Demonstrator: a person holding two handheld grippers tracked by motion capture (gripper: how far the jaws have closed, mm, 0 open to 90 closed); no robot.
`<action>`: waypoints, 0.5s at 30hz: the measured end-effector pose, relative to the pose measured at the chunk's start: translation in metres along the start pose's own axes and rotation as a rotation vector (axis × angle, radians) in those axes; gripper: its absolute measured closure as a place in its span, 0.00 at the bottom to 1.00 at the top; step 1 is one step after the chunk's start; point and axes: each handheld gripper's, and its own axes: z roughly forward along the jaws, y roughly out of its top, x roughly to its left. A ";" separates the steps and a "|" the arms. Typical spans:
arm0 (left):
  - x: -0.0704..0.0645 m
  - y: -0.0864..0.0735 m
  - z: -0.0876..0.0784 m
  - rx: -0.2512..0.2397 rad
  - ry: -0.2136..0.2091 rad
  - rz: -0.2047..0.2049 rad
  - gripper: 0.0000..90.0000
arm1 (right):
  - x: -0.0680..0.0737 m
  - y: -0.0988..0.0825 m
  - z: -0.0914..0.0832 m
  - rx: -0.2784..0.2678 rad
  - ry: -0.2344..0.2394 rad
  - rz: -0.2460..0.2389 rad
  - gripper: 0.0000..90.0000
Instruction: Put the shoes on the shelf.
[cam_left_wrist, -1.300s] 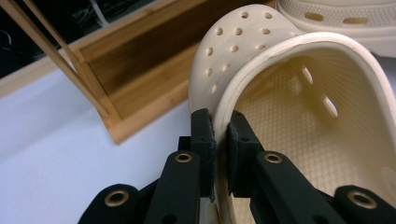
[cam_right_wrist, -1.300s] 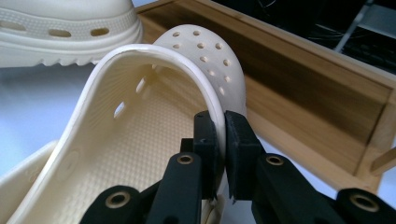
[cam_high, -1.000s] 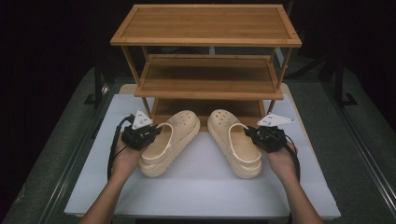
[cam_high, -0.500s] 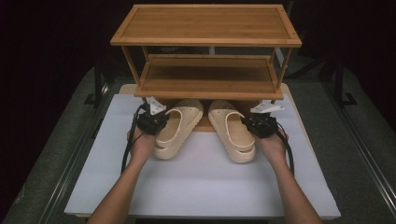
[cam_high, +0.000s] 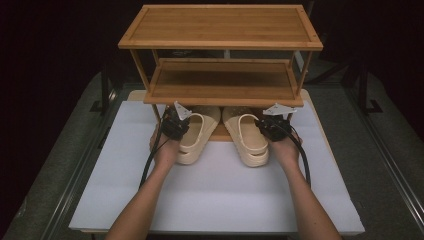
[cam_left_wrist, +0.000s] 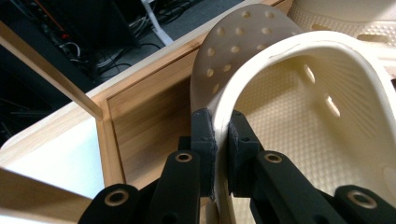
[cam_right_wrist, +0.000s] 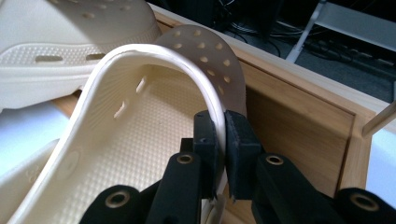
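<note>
In the left gripper view, the left gripper (cam_left_wrist: 222, 149) sat at the bottom centre of the frame, its two black jaws pinched tight on the thin cream wall of the left clog (cam_left_wrist: 299, 116), one pad outside the wall and one inside. The clog's ribbed footbed filled the right half of that frame, and its perforated toe rose toward the top centre. Behind it, at centre left, lay the bottom board of the rack (cam_left_wrist: 140, 116).

In the right gripper view, the right gripper (cam_right_wrist: 223, 149) stood at the bottom centre, clamped the same way on the side wall of the right clog (cam_right_wrist: 140, 121). That clog's footbed spread across the lower left, and the other clog lay across the upper left corner. The rack's low board ran along the right side.

In the high view, the left gripper (cam_high: 175, 126) lay left of centre and the right gripper (cam_high: 274, 127) right of centre, each in a hand (cam_high: 167, 150) whose forearm came up from the bottom edge. The left clog (cam_high: 196, 137) and right clog (cam_high: 248, 137) lay side by side at the middle of the frame, toes tucked under the rack's (cam_high: 220, 45) lower shelf, heels out over the white mat (cam_high: 215, 195). The mat filled the lower half of the frame, on a table (cam_high: 65, 165).
</note>
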 end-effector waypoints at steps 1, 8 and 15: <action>-0.001 0.000 0.002 0.001 0.012 0.001 0.93 | 0.000 0.001 0.001 0.001 -0.007 -0.003 0.93; -0.009 0.001 0.009 -0.012 0.022 -0.020 0.92 | 0.002 0.004 0.008 0.000 -0.021 -0.012 0.93; -0.007 0.000 0.008 -0.018 -0.011 -0.043 0.87 | 0.004 0.001 0.010 0.014 -0.029 -0.017 0.91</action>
